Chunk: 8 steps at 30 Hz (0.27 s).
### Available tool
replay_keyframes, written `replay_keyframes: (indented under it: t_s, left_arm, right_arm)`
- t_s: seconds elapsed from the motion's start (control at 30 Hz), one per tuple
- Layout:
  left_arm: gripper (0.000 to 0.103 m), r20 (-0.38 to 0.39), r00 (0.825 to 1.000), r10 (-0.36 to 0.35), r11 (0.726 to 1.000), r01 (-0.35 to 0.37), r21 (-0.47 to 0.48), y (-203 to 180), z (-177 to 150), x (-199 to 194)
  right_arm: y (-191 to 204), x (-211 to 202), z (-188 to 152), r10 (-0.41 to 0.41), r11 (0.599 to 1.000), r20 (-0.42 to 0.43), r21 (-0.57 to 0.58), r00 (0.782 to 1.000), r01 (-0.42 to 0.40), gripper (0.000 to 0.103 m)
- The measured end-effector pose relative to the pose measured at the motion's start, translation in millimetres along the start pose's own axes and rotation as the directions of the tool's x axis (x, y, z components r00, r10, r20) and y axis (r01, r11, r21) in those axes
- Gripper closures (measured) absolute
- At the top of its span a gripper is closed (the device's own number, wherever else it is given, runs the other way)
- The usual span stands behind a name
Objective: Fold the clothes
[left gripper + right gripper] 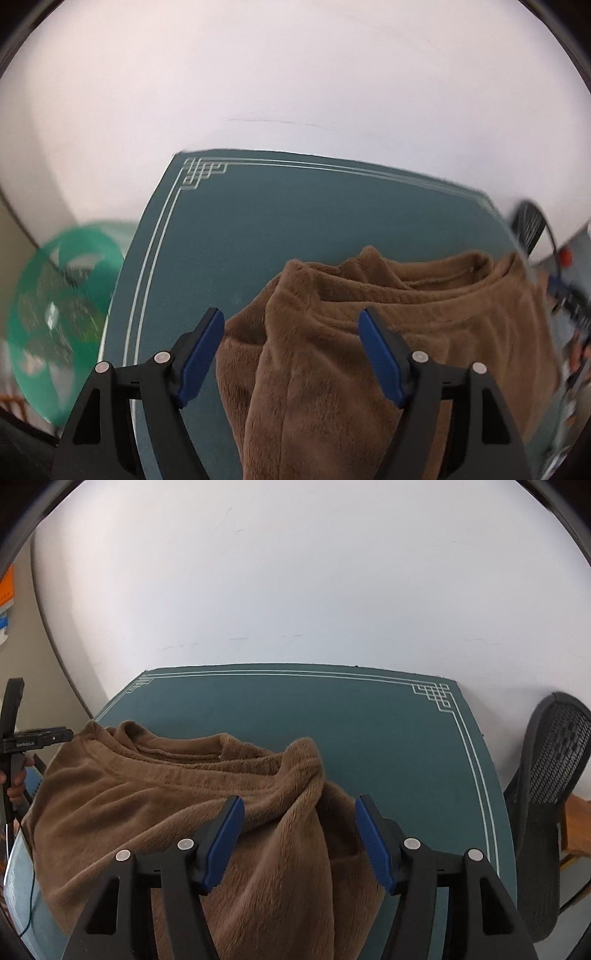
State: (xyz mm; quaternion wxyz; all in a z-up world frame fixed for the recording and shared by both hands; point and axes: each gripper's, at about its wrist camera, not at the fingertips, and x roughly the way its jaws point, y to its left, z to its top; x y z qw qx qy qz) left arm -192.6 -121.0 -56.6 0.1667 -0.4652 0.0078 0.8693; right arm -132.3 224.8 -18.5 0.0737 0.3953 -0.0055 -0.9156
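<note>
A dark teal table mat w/ thin white line border and knot-pattern corners (332, 716) is filling the middle of both views, sitting against a plain white wall (295, 572) that is taking up the whole upper half. A fuzzy brown fleece garment (177, 797) is lying bunched on the mat, lower left of the right wrist view and lower right of the left wrist view (369, 332), its neckline ridge folding along the top.

The left gripper (291, 332) is hovering over the fleece w/ blue-padded jaws spread wide, gripping nothing. The right gripper (300, 818) is doing likewise, jaws released, a raised hump of fleece sitting btwn them.

A black mesh office chair (554, 775) is standing at the right edge of the right view. A blurred green plastic basket (62, 306) is sitting left of the mat in the left view.
</note>
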Motion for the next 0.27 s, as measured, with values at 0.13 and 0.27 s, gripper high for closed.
replay_keyframes:
  t_s: [0.13,0.27]
  left_arm:
    - [0.023,-0.047,0.999,0.019,1.0,-0.019,0.0,-2,9,22]
    - [0.023,-0.083,0.996,0.015,1.0,-0.015,-0.004,1,13,41]
  right_arm:
    - [1,8,12,0.118,0.993,-0.017,0.001,0.993,-0.118,0.039]
    - [3,28,19,0.136,0.991,-0.056,-0.008,0.989,-0.136,0.039]
